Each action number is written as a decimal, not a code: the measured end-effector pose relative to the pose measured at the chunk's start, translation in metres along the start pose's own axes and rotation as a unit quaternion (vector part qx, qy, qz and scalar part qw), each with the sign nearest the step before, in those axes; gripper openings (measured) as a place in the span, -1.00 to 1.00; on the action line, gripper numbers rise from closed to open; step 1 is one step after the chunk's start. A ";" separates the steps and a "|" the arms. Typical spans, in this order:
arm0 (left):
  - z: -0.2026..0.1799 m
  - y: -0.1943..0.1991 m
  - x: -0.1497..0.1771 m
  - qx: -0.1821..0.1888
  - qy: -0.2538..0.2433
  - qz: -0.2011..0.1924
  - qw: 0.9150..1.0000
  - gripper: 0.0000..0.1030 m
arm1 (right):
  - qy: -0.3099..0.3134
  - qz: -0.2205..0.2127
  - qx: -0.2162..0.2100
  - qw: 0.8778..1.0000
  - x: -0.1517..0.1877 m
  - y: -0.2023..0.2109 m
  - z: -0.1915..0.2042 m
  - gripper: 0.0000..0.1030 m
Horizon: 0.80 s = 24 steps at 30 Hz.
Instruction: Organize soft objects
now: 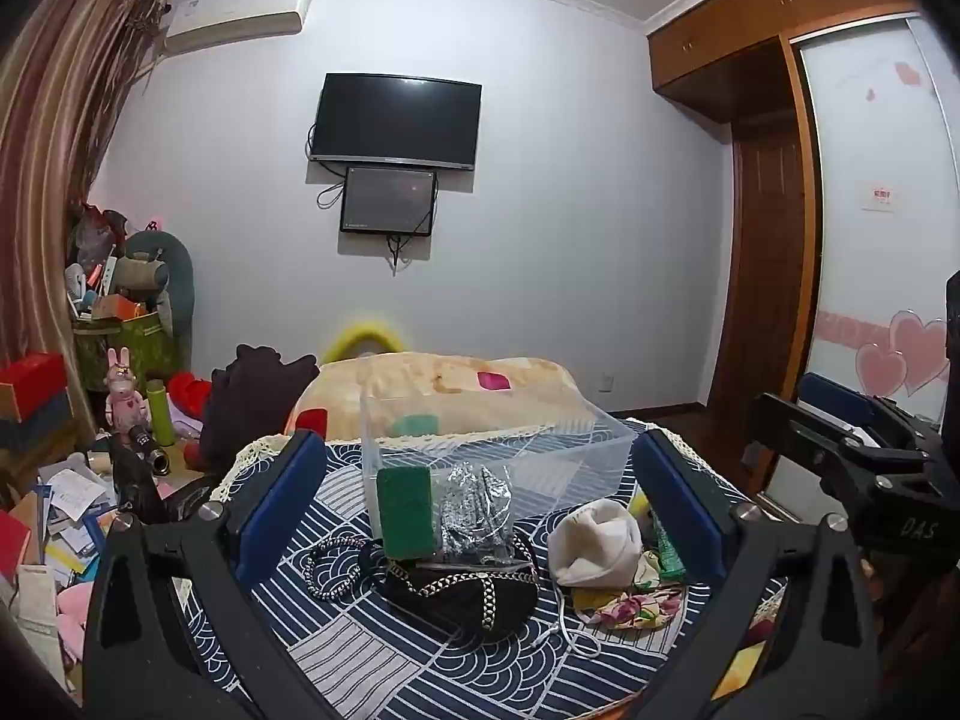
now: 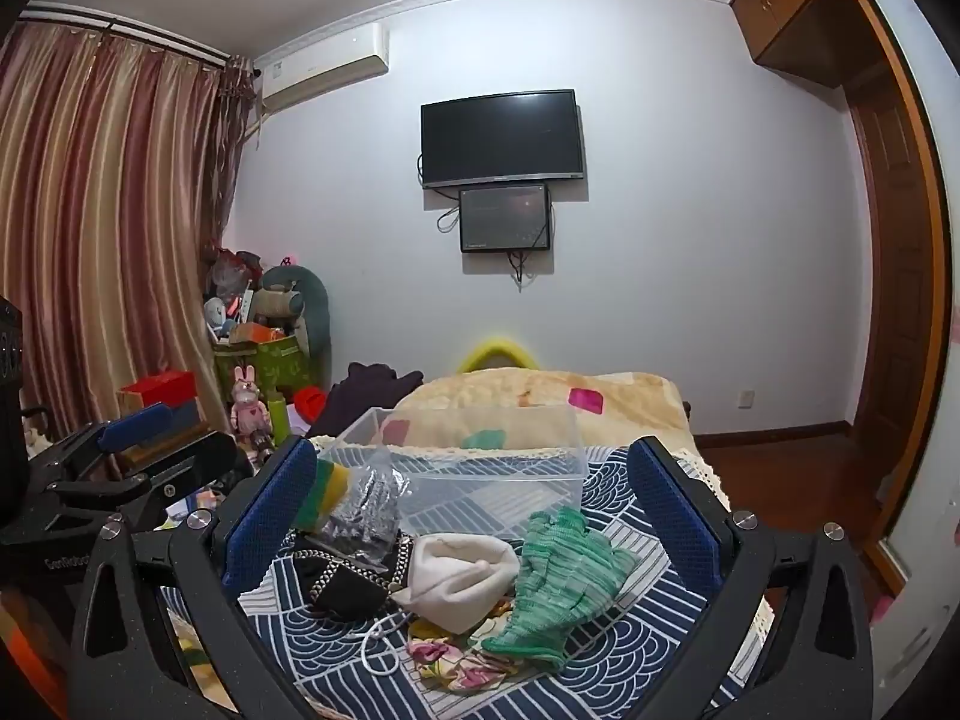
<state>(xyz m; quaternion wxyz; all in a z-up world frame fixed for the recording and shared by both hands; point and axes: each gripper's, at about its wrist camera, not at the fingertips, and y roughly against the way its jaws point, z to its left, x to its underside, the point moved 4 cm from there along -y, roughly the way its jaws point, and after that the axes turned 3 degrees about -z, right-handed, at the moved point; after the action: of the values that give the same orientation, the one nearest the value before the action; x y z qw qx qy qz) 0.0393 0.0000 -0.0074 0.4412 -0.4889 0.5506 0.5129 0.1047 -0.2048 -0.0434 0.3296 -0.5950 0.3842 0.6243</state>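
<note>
A clear plastic box (image 1: 510, 450) (image 2: 480, 468) stands on the blue wave-patterned cloth. In front of it lie a green sponge (image 1: 407, 510) leaning on the box, a clear bag of dark bits (image 1: 474, 510) (image 2: 366, 510), a black studded pouch with cord (image 1: 462, 594) (image 2: 342, 582), a white cloth (image 1: 594, 540) (image 2: 462, 576), a floral mask (image 1: 630, 606) (image 2: 456, 660) and green knit gloves (image 2: 564, 576). My left gripper (image 1: 480, 516) is open and empty, hovering before the pile. My right gripper (image 2: 474, 534) is open and empty, with white cloth and gloves between its fingers.
A beige pillow (image 1: 444, 390) lies beyond the box. Clutter, boxes and toys (image 1: 120, 390) fill the left floor. A wardrobe (image 1: 780, 240) stands on the right. The right gripper's body (image 1: 858, 456) shows in the left wrist view, the left gripper's body (image 2: 120, 468) in the right wrist view.
</note>
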 end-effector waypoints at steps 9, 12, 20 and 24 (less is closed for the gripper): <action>-0.001 -0.001 0.000 0.000 0.002 0.001 1.000 1.00 | 0.001 -0.001 -0.002 1.000 -0.001 0.002 0.001 1.00; -0.001 -0.001 0.000 -0.001 0.002 0.000 1.000 1.00 | 0.001 -0.001 -0.002 1.000 -0.003 0.003 0.001 1.00; -0.001 -0.001 -0.001 0.000 0.002 0.000 1.000 1.00 | -0.002 -0.003 -0.003 1.000 -0.004 0.004 0.001 1.00; -0.003 0.001 -0.005 0.000 0.002 0.000 1.000 1.00 | -0.003 -0.003 -0.003 1.000 -0.004 0.004 0.001 1.00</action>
<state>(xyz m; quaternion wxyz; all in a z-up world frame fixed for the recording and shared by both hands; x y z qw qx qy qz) 0.0387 -0.0022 -0.0018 0.4399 -0.4901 0.5516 0.5118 0.1008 -0.2061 -0.0395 0.3303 -0.5957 0.3794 0.6262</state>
